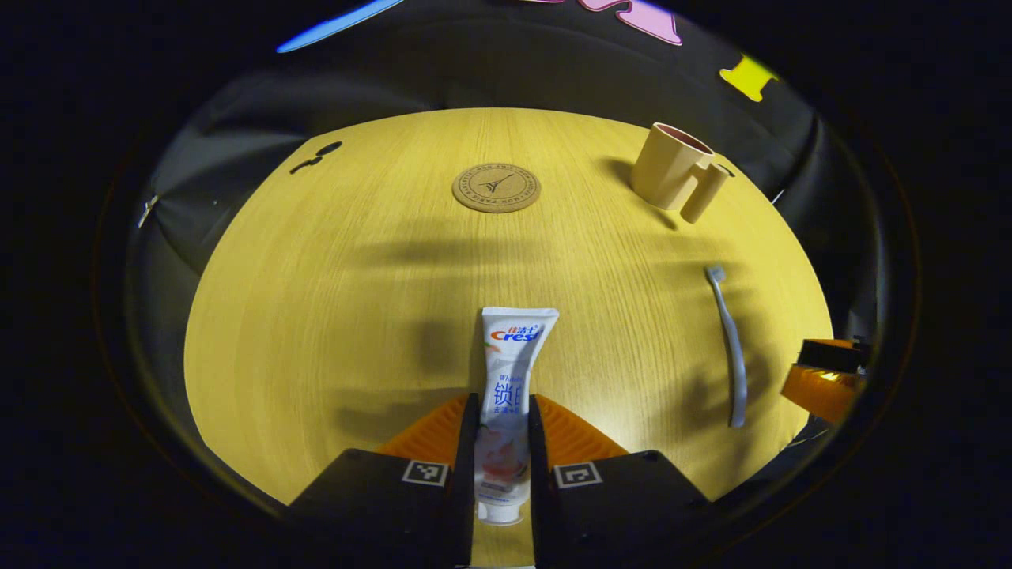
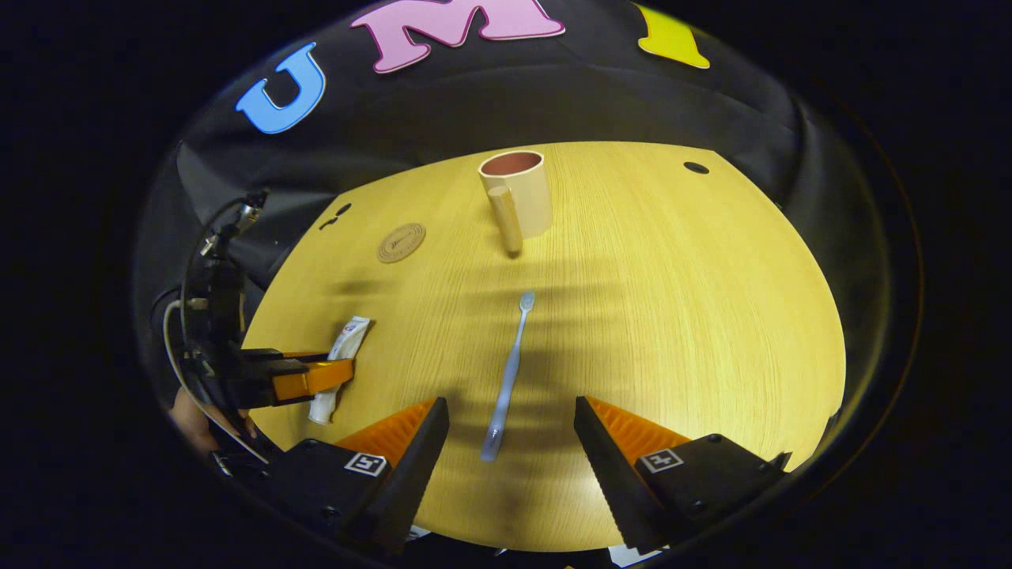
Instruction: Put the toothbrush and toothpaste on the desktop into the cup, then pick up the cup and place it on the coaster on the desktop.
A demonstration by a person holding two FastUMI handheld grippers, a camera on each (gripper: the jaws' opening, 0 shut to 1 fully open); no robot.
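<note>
A: The left gripper (image 1: 503, 442)?
B: Clamped on the Crest toothpaste tube (image 1: 508, 395), cap end toward the camera. Ahead lies bare desktop (image 1: 332, 316), up to the cork coaster (image 1: 496, 187) with its tower emblem.

A: The right gripper (image 2: 510, 438)?
B: Spread wide and empty, straddling the toothbrush (image 2: 510, 371) handle. The cup (image 2: 518, 197) stands straight beyond, near the far edge.

Table (image 1: 332, 316) bright yellow under light from above, dark all around; soft striped shadows cross wood; cup (image 2: 518, 194) drops small shadow; edges bend like fishbowl; picture sharp in middle, softer at rim
</note>
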